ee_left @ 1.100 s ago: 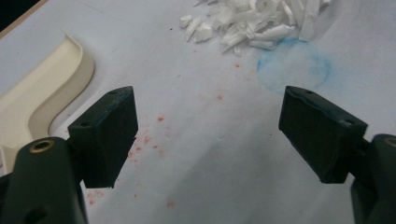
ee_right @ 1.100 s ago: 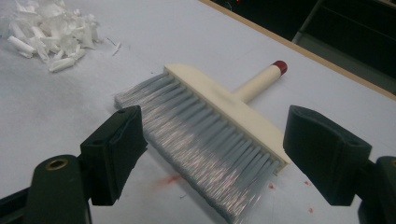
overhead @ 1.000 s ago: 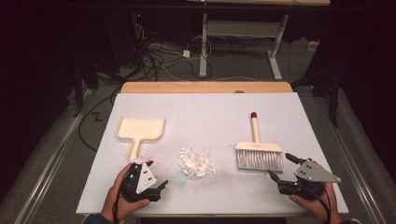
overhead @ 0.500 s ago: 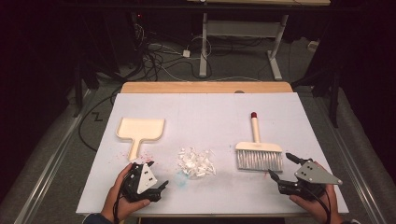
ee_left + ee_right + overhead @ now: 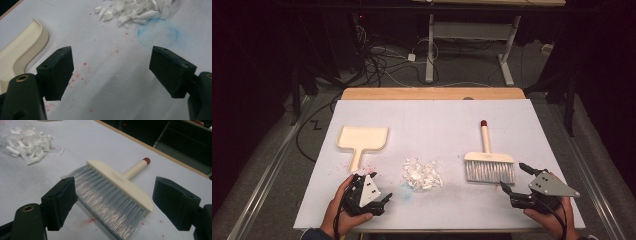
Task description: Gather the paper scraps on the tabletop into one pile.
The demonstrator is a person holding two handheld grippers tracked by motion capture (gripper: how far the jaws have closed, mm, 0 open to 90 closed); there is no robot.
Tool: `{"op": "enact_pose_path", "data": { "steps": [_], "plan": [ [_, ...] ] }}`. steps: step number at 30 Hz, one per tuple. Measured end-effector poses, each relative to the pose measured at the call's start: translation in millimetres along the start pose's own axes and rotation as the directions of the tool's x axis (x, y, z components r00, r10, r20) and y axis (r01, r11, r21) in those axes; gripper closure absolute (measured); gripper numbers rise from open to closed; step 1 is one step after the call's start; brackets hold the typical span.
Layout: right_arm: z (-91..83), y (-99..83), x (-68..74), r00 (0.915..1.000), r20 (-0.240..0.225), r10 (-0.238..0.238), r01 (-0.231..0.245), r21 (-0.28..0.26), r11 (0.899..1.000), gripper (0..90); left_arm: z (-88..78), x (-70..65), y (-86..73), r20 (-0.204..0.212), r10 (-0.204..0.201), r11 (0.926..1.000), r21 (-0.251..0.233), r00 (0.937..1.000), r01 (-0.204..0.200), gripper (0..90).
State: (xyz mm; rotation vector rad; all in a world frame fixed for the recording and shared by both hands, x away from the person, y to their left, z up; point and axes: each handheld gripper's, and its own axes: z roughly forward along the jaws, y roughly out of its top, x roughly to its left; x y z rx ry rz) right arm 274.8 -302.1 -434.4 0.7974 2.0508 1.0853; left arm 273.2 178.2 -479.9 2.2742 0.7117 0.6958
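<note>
A cream dustpan [image 5: 362, 139] lies flat at the table's left, with a pile of white paper scraps [image 5: 422, 173] in the middle. To the right lies a cream hand brush [image 5: 488, 162] with grey bristles and a red-tipped handle pointing away. My left gripper [image 5: 379, 188] rests near the front edge, open and holding nothing, just below the dustpan handle. Its own view has the dustpan [image 5: 22, 50] at left and the scraps [image 5: 135, 11] ahead of the left gripper [image 5: 112, 65]. My right gripper [image 5: 513, 176] stands open beside the bristles. The brush [image 5: 120, 183] lies just ahead of the open right gripper [image 5: 115, 188], untouched.
The white table [image 5: 432, 120] carries a faint blue stain [image 5: 158, 33] near the scraps and small red specks [image 5: 77, 75]. A wooden strip [image 5: 432, 93] edges the far side. Beyond it are cables [image 5: 382, 60] and a desk frame [image 5: 472, 35] on the floor.
</note>
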Motion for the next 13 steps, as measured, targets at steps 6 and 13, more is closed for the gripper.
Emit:
{"op": "enact_pose_path", "data": {
  "steps": [6,13],
  "plan": [
    [0.8,0.4,-1.2,1.0000,0.007,-0.004,0.004,-0.003,1.000,18.2,2.6,0.4,-0.1,-0.002,0.002,0.9999,0.013,1.0000,-0.002,18.5],
    [1.1,-0.1,-3.5,0.9998,0.017,-0.004,0.004,-0.008,1.000,16.6,4.9,3.2,1.0,-0.006,-0.013,0.9998,0.015,0.9999,0.013,18.5]
  ]
}}
